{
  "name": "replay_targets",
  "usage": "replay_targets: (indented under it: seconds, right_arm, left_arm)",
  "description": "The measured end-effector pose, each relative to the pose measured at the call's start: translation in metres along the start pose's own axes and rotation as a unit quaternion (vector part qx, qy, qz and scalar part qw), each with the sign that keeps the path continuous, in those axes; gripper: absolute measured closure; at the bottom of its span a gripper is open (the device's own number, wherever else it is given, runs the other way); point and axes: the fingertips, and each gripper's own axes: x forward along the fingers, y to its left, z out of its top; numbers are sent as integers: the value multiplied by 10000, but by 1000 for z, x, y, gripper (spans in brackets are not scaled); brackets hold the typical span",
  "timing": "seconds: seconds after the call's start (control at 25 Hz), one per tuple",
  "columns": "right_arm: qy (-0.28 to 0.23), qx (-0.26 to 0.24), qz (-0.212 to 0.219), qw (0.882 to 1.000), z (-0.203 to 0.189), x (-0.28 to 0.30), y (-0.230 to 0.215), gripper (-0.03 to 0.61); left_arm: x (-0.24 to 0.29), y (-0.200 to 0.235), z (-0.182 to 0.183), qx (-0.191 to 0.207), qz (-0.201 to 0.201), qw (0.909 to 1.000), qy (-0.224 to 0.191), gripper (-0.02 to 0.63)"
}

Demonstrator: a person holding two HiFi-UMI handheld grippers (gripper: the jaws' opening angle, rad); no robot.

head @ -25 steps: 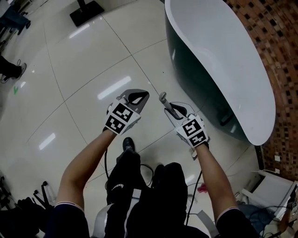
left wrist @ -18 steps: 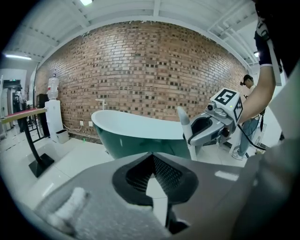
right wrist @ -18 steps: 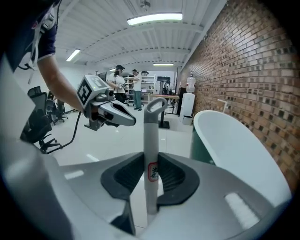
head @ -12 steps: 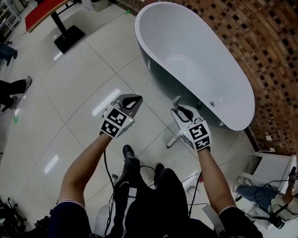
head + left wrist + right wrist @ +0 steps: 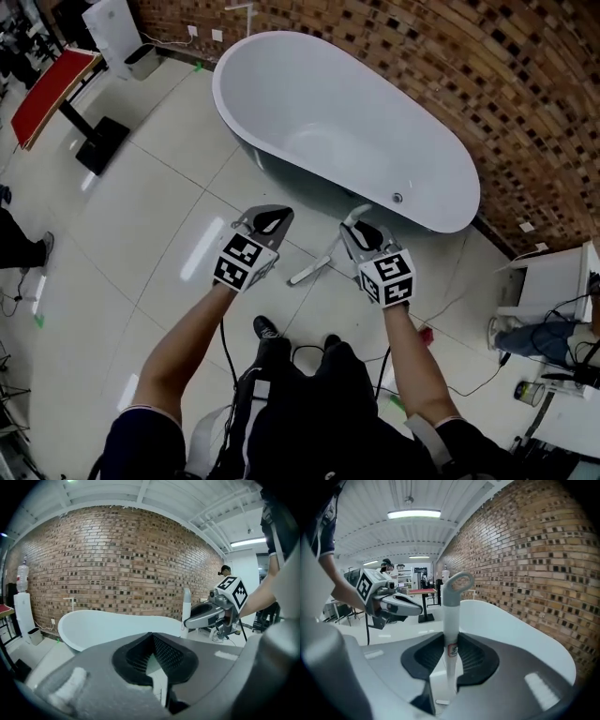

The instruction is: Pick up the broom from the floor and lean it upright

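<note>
The broom's white handle [image 5: 450, 634] stands nearly upright between my right gripper's [image 5: 451, 645] jaws, and its grey loop cap [image 5: 458, 584] sticks out above them. In the head view the right gripper [image 5: 356, 228] is shut on the handle. The handle's lower part [image 5: 309, 270] slants down to the left toward the floor. I cannot make out the brush head. My left gripper [image 5: 279, 216] hangs about a hand's width to the left, its jaws closed on nothing. In the left gripper view the handle [image 5: 186, 611] rises beside the right gripper [image 5: 206, 617].
A long white bathtub [image 5: 347, 131] lies just beyond both grippers, along a brick wall [image 5: 487, 84]. A red table [image 5: 52, 94] stands at the far left and a white cabinet [image 5: 553, 281] at the right. Cables [image 5: 469, 380] trail over the tiled floor [image 5: 141, 216].
Both grippers have risen and the head view has swung up, so the whole tub and the wall show. The handle in the right gripper has tipped more upright.
</note>
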Motion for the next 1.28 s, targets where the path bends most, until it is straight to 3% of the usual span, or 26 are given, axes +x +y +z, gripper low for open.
replay_targets:
  seconds: [0.28, 0.52, 0.8, 1.28]
  right_arm:
    - [-153, 610, -558, 9965, 15, -5, 2, 485]
    - [-12, 747, -710, 9947, 24, 19, 2, 485]
    - [164, 737, -744, 9944, 16, 59, -25, 485]
    - [109, 936, -503, 9943, 39, 123, -96, 485]
  left_arm:
    - [6, -5, 11, 212, -353, 9991, -23, 614]
    - [18, 3, 13, 177, -376, 9991, 21, 614]
    - [39, 24, 18, 100, -123, 9998, 76, 614]
    - [89, 68, 37, -166, 368, 9989, 249, 614]
